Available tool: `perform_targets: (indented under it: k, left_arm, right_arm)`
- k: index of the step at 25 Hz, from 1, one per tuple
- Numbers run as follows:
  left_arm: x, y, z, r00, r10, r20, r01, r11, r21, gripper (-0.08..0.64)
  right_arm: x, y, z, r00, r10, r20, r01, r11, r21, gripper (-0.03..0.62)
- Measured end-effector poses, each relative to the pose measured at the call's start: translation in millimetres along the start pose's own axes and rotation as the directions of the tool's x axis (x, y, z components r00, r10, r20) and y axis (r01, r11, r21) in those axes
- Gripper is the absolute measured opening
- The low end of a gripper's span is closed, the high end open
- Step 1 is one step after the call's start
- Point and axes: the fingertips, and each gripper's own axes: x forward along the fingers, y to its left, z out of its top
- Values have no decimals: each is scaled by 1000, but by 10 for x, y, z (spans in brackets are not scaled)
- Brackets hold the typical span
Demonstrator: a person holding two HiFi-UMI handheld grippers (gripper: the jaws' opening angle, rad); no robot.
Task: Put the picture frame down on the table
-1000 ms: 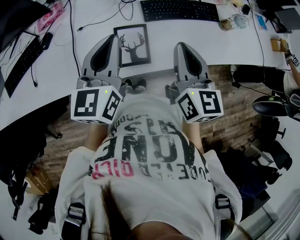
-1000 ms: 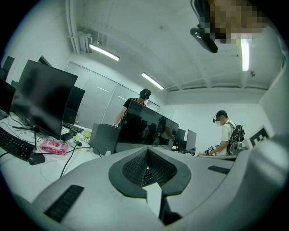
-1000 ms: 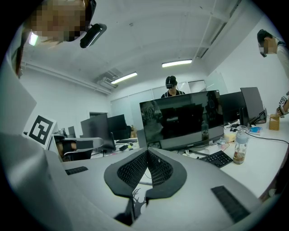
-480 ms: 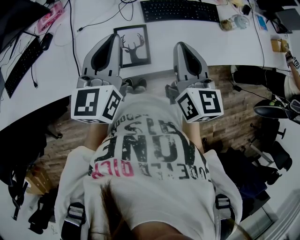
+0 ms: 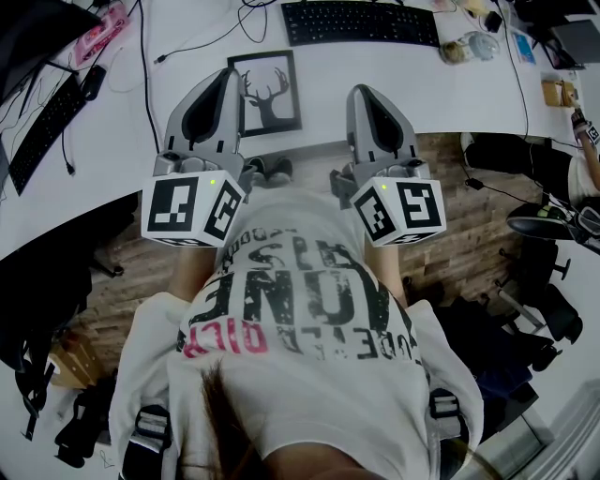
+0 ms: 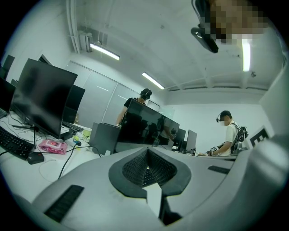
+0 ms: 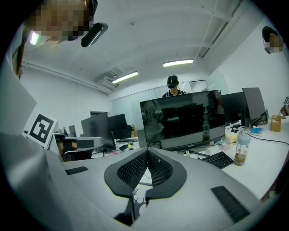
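Observation:
The picture frame, black-edged with a deer silhouette, lies flat on the white table near its front edge. My left gripper hovers at the frame's left side, and my right gripper is a short way to its right. Neither touches it. In the left gripper view the left gripper has its jaws together with nothing between them. The right gripper is likewise shut and empty, and a sliver of the picture frame shows below its pads.
A black keyboard lies beyond the frame, and a second keyboard is at far left. Cables cross the table. A jar stands at back right. A monitor faces the right gripper. People stand behind the desks.

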Motion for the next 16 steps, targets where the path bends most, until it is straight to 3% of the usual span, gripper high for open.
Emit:
perform_targets:
  k: [16]
  left_arm:
    - [-3,1,-21,1000,2,-4,-2,1000,-17,3]
  right_arm:
    - [-14,-19,-10,1000,-4,-4,4,1000,0,0]
